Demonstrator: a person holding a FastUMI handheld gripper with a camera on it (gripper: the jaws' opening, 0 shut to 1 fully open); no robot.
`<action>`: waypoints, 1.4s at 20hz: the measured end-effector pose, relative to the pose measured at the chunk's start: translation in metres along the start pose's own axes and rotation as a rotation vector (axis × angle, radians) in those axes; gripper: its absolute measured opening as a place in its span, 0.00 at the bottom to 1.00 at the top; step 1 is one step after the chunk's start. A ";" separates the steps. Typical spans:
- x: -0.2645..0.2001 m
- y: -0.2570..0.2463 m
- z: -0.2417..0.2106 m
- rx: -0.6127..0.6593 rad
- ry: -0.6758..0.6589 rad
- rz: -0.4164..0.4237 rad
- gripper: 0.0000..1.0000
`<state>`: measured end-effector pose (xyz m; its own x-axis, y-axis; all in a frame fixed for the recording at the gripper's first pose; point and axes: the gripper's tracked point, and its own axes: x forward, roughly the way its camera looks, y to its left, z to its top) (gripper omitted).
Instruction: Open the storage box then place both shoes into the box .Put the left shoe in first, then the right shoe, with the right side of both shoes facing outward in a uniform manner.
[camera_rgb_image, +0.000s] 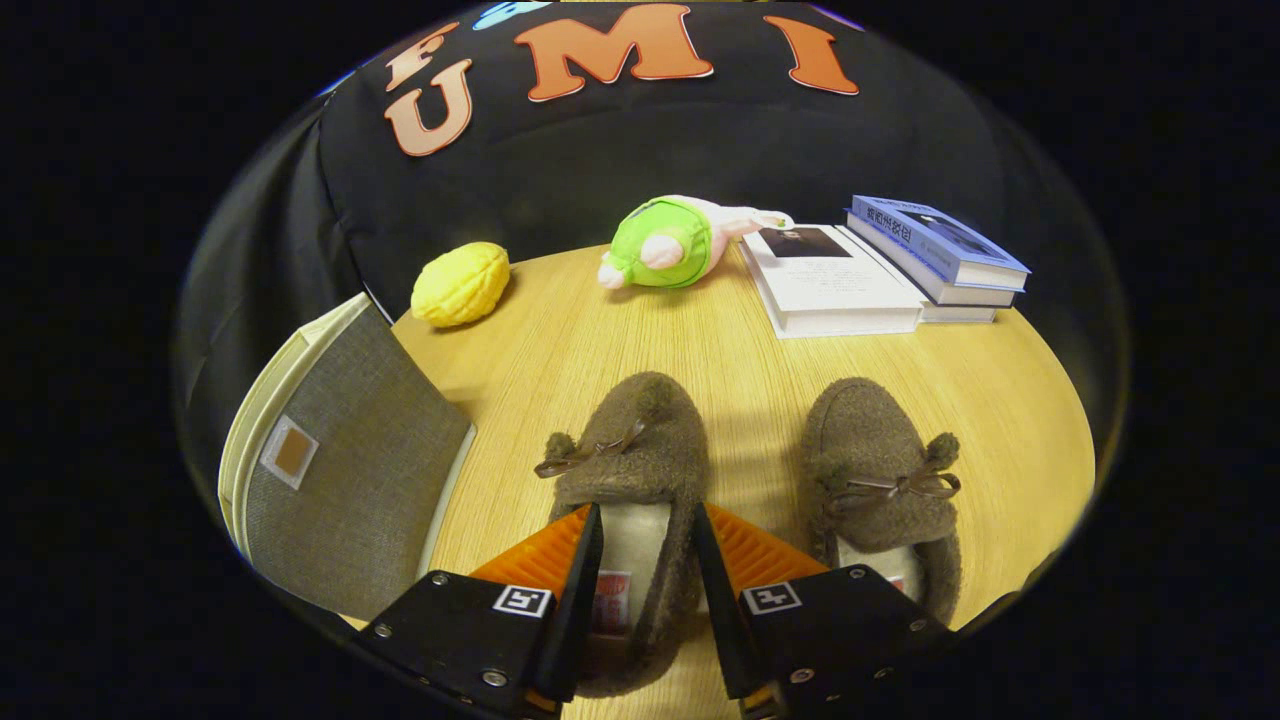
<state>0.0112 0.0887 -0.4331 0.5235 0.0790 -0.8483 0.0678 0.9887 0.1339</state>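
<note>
My gripper (645, 560) straddles the heel end of the left shoe (630, 480): one finger sits inside the opening, the other outside the shoe's right wall, which runs between them. I cannot tell whether the pads press on it.

The right shoe (880, 470) lies just beside, apart from the first. The box (345, 470) stands at the left, its lid raised and leaning.

Risks, in my judgement: the soft wall may fold and slip on lifting; the toe may droop and catch the box rim; the lid may drop.

The box interior is hidden behind the lid. The heel is cut off below my fingers.
</note>
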 end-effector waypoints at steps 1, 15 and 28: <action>0.005 -0.003 0.001 -0.009 -0.005 -0.020 0.51; -0.021 0.021 0.021 0.112 0.004 -0.026 0.06; -0.119 0.159 0.106 0.161 -0.144 0.166 0.06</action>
<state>0.0499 0.2229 -0.2563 0.6533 0.2081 -0.7280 0.0992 0.9297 0.3547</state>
